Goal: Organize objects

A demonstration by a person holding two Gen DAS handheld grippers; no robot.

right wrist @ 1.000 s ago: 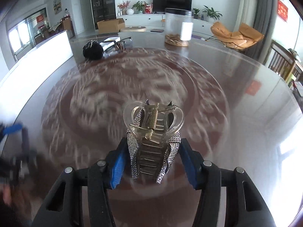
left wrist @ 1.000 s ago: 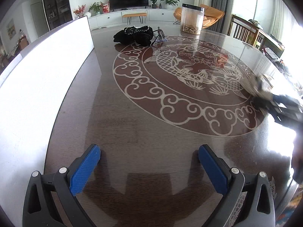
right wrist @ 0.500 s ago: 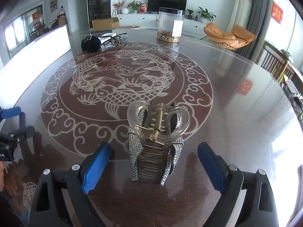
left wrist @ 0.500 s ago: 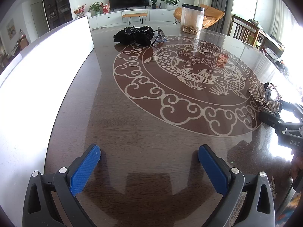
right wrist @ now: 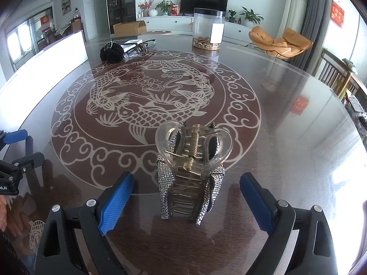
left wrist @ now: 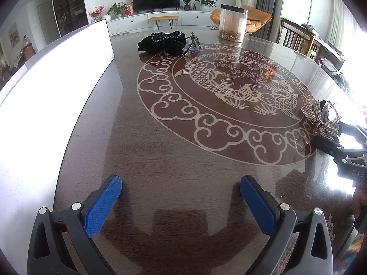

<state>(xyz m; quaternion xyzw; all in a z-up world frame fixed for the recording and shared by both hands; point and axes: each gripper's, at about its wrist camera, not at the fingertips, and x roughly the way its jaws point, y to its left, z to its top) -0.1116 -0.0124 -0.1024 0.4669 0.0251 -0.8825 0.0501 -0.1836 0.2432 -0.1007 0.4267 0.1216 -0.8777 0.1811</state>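
A: Left wrist view. The left hand-held gripper is noted released, blue pads wide apart, nothing between them, above bare dark surface. The hair claw clip is seen at the far right, standing on the surface beside the medallion's border, with the right hand-held gripper just behind it. Black fabric bundle and clear jar are recorded well apart, at the far side.

B: Right wrist view. The right hand-held gripper is noted released; its jaws have just been opening, and the hair claw clip stands between the pads without being touched by either.

A: Handling?

B: Judged light and stiff: clear plastic levers, metal spring, rhinestone-covered sides. The plastic is probably brittle, the stones rough enough to resist slipping. The surface looks glossy, so the clip may slide if nudged.

A: Grasp site?

B: The studded flanks low on the body are preferred. Squeezing the upper levers would likely spring the teeth open.
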